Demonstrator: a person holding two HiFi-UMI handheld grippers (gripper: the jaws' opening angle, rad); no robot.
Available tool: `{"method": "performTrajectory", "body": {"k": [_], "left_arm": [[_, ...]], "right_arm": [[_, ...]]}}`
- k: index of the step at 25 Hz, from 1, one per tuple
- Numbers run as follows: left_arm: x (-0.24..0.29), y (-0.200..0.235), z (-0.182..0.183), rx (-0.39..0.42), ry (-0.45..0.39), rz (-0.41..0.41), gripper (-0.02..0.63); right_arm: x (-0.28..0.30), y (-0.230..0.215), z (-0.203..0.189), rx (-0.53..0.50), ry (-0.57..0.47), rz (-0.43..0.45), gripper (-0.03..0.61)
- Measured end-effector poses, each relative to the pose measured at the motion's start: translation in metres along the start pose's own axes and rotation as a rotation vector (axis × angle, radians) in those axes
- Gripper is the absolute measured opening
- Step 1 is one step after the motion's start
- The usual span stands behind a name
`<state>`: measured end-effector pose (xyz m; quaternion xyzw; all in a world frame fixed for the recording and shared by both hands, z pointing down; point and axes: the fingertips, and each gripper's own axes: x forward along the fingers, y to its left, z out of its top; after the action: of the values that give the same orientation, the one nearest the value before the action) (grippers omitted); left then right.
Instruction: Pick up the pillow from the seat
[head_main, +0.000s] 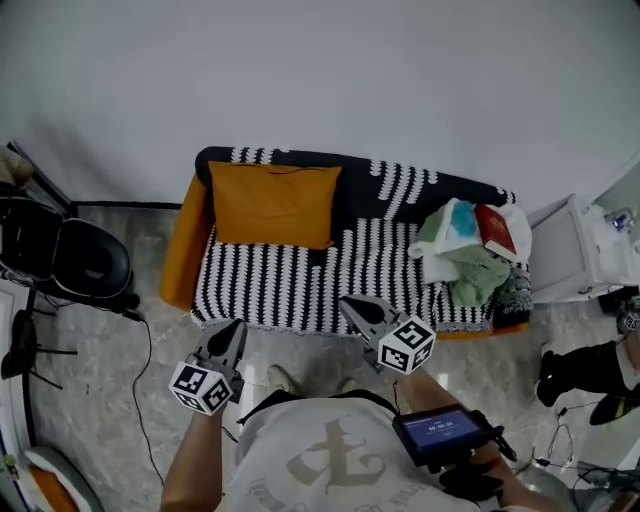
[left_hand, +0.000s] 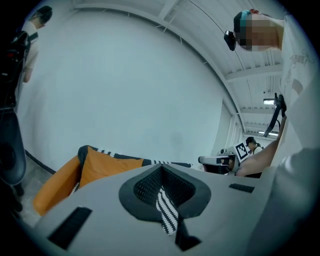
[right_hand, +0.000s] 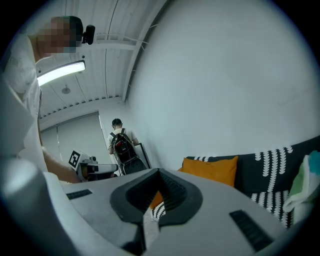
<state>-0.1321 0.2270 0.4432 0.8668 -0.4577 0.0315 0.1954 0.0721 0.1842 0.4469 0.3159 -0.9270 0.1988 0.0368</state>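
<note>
An orange pillow (head_main: 272, 203) leans against the back of a sofa (head_main: 300, 285) covered in a black-and-white striped throw, at the sofa's left end. The same pillow (left_hand: 107, 167) rises over the left gripper's body, and the pillow (right_hand: 212, 170) also shows past the right one. My left gripper (head_main: 232, 335) hovers in front of the sofa's front edge, jaws shut and empty. My right gripper (head_main: 358, 311) hangs at the front edge near the middle, also shut with nothing held. Both are well short of the pillow.
A heap of clothes with a red book (head_main: 468, 250) fills the sofa's right end. A black chair (head_main: 70, 262) stands to the left, a white cabinet (head_main: 575, 250) to the right. A person with a backpack (right_hand: 120, 145) stands in the background. A phone screen (head_main: 440, 430) sits at my waist.
</note>
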Motion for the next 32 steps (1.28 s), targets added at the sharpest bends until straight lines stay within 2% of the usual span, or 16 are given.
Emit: {"method": "performTrajectory", "body": {"k": [8, 18, 23, 28, 32], "left_arm": [[-0.027, 0.063, 0.011, 0.009, 0.005, -0.017, 0.009], [-0.037, 0.112, 0.017, 0.011, -0.007, 0.002, 0.009], [-0.045, 0.120, 0.002, 0.015, -0.007, 0.025, 0.009], [-0.026, 0.158, 0.030, -0.015, 0.027, 0.062, 0.009], [0.001, 0.172, 0.042, -0.007, 0.042, 0.056, 0.009]], "right_arm": [[0.055, 0.028, 0.002, -0.019, 0.000, -0.060, 0.014], [0.105, 0.042, -0.003, -0.028, 0.012, -0.060, 0.014], [0.118, 0.035, -0.015, -0.031, 0.010, -0.053, 0.014], [0.166, 0.010, 0.011, -0.002, 0.032, -0.034, 0.014], [0.186, -0.009, 0.025, -0.002, 0.028, -0.024, 0.014]]}}
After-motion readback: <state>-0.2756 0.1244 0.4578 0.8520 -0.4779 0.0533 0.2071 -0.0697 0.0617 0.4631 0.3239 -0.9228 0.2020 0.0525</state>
